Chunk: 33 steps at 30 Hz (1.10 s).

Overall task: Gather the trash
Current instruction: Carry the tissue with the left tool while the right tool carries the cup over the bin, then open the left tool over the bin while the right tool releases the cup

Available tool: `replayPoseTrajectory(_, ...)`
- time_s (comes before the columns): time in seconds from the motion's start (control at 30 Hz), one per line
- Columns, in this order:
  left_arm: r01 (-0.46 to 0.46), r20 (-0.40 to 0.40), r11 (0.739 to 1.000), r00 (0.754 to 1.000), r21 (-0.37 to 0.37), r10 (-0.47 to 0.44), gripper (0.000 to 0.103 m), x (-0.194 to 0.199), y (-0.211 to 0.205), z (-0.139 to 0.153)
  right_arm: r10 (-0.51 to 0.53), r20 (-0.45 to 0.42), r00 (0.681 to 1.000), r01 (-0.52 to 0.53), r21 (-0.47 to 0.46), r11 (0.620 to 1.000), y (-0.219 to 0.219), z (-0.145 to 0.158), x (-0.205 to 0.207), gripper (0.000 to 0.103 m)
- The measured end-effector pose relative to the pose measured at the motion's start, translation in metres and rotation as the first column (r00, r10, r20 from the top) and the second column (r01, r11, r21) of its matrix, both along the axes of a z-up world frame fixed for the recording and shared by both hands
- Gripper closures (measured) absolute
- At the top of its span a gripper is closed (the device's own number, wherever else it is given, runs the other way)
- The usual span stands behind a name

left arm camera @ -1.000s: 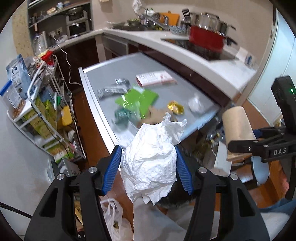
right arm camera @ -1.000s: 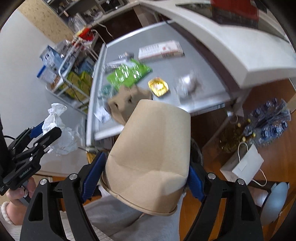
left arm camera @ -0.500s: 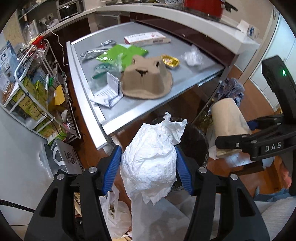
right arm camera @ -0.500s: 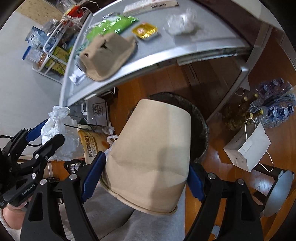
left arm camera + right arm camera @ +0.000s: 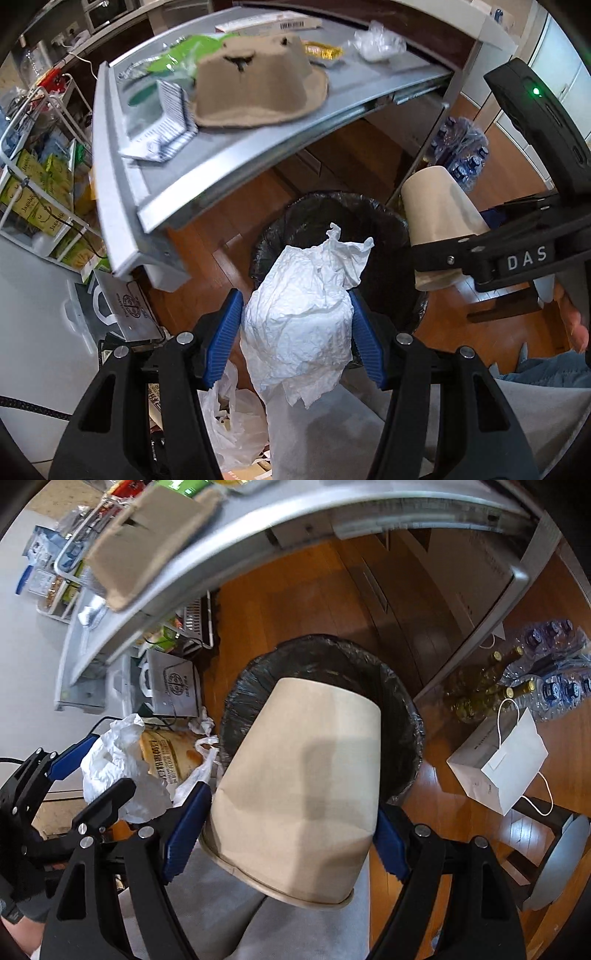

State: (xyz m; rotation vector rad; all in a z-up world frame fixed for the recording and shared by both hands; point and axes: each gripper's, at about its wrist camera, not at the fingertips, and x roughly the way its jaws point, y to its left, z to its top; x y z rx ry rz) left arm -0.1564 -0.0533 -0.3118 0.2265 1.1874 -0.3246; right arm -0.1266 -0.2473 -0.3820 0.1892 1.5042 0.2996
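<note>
Left gripper (image 5: 295, 332) clamping crumpled tissue (image 5: 299, 325), right gripper (image 5: 286, 827) clamping paper cup (image 5: 299, 790), above black-lined bin (image 5: 402, 716), wooden floor (image 5: 295, 590)

I see a gray table (image 5: 236, 155) with a brown tray (image 5: 258, 85), a green wrapper (image 5: 184, 59), a gold wrapper (image 5: 321, 51) and a long box (image 5: 266, 24) on it. On the wood floor (image 5: 295, 587) sit a black bin (image 5: 402, 709), a white bag (image 5: 502, 764) and some bottles (image 5: 554, 686).
</note>
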Motion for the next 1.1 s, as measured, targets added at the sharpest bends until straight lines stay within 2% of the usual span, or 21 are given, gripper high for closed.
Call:
replayPoseTrajectory(0.3, -0.032, -0.033, 0.999, 0.999, -0.025, 0.032, 0.045, 0.017, -0.006, -0.012, 0.004, -0.032, 0.999, -0.005, -0.027, 1.000, -0.003, -0.017, 0.006, 0.024)
replayPoseTrajectory(0.6, -0.022, -0.026, 1.000, 0.999, -0.003, 0.022, 0.044, 0.025, -0.015, -0.014, -0.003, -0.034, 0.999, 0.001, -0.049, 0.999, -0.006, -0.024, 0.014, 0.024)
replayPoseTrajectory(0.67, -0.024, -0.030, 1.000, 0.999, -0.008, 0.023, 0.042, 0.026, -0.014, -0.016, -0.007, -0.030, 1.000, 0.006, -0.049, 0.999, -0.006, -0.023, 0.015, 0.023)
replayPoseTrajectory(0.8, -0.031, -0.025, 1.000, 0.999, -0.004, 0.031, 0.025, 0.026, -0.013, -0.014, -0.027, -0.028, 0.999, 0.026, -0.047, 0.999, -0.009, -0.023, 0.019, 0.023)
replayPoseTrajectory(0.9, -0.039, -0.021, 0.999, 0.999, -0.015, 0.038, 0.016, 0.026, -0.010, -0.011, -0.043, -0.026, 0.999, 0.041, -0.047, 0.998, -0.013, -0.024, 0.021, 0.016)
replayPoseTrajectory(0.93, -0.040, -0.020, 0.999, 0.999, -0.015, 0.040, 0.016, 0.026, -0.009, -0.010, -0.050, -0.027, 0.998, 0.049, -0.038, 0.998, -0.014, -0.023, 0.022, 0.013)
replayPoseTrajectory(1.1, -0.042, -0.019, 0.999, 0.999, -0.009, 0.042, 0.016, 0.026, -0.005, -0.007, -0.070, -0.014, 0.997, 0.070, -0.042, 0.997, -0.019, -0.018, 0.023, 0.013)
